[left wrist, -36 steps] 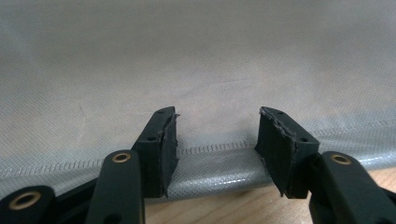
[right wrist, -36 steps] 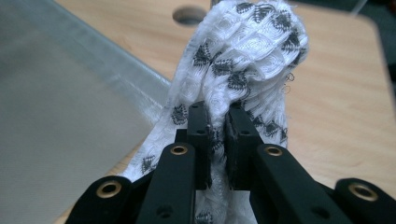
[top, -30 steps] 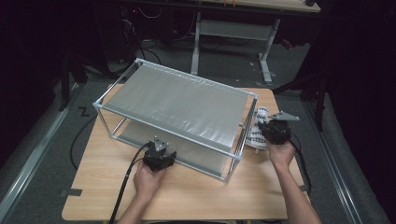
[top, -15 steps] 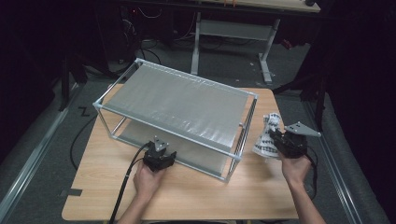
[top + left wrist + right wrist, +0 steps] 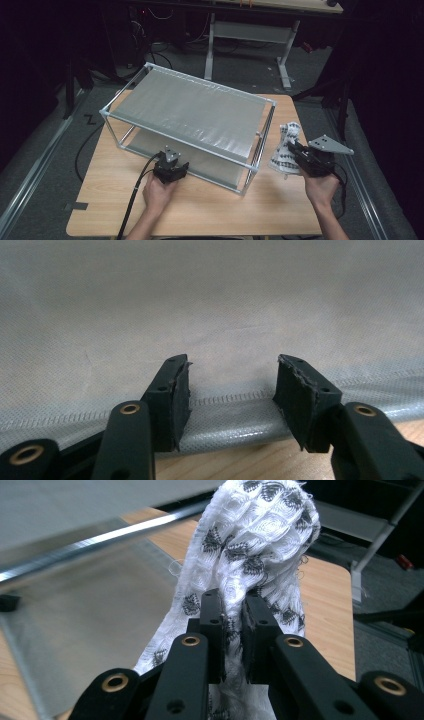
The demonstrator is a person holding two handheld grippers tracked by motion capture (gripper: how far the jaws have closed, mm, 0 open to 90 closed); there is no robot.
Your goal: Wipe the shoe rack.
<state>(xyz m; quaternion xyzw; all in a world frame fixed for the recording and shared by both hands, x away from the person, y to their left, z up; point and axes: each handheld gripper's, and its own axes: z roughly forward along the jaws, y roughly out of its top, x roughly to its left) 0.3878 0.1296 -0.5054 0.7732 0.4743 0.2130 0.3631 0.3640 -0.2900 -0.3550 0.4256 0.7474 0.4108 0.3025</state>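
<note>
A metal-framed rack (image 5: 272,104) with two grey fabric shelves stands on the wooden table. My left gripper (image 5: 172,161) rests at its front side, pointing at the lower shelf. In the left gripper view the jaws (image 5: 233,382) stand open, and the stitched hem of the lower shelf (image 5: 225,417) runs across behind the gap with nothing pinched. My right gripper (image 5: 299,150) is right of the rack, lifted off the table, shut on a white cloth with black patterns (image 5: 285,147). In the right gripper view the cloth (image 5: 255,545) bunches above the closed gripper (image 5: 234,625).
A black cable (image 5: 131,197) trails from the left gripper over the table's front edge. The right hand is close to the table's right edge (image 5: 306,165). Bare tabletop (image 5: 220,210) lies in front of the rack. A second desk frame (image 5: 250,32) stands behind the table.
My right gripper has moved right and upward with the cloth, away from the rack's right end. The left gripper has stayed in place.
</note>
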